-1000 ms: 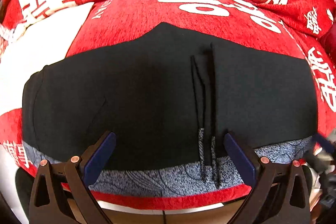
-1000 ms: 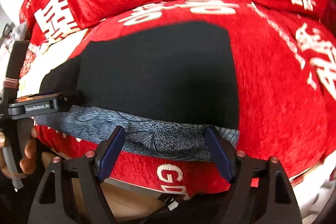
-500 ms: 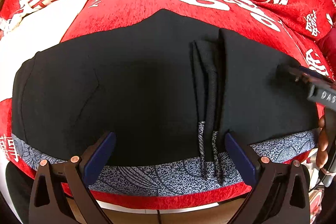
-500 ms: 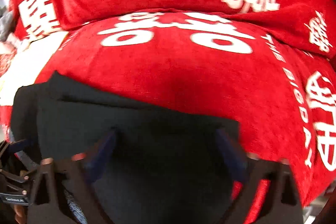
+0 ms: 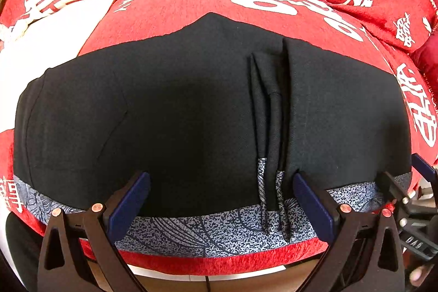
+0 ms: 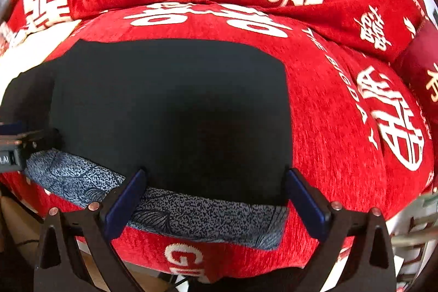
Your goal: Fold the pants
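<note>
A: Pants (image 5: 178, 114) position: black garment spread flat on a red cushion (image 5: 191, 4) printed with white characters. A grey patterned band (image 5: 219, 229) runs along the garment's near edge, at the front of the cushion.

B: Left gripper (image 5: 221, 199) state?

A: Fingers (image 5: 128, 199) spread wide, nothing between them. Both blue pads sit above the near edge of the pants, over the boundary between black fabric and patterned band. Contact with the cloth cannot be told. A set of narrow vertical pleats (image 5: 269, 127) lies just inside the right-hand finger.

B: Right gripper (image 6: 213, 196) state?

A: Fingers (image 6: 123, 204) also spread wide and holding nothing. They straddle the near right portion of the pants (image 6: 169, 111); the right-hand pad stands just at the garment's right edge, where black fabric meets red cushion (image 6: 328, 141). The patterned band (image 6: 205, 215) passes between the two pads.

B: Relation of the two grippers?

A: In the left wrist view, the right gripper's body appears at the far right edge, beside the garment's near right corner. In the right wrist view, the left gripper (image 6: 16, 149) shows at the far left edge, just beside the band.
</note>
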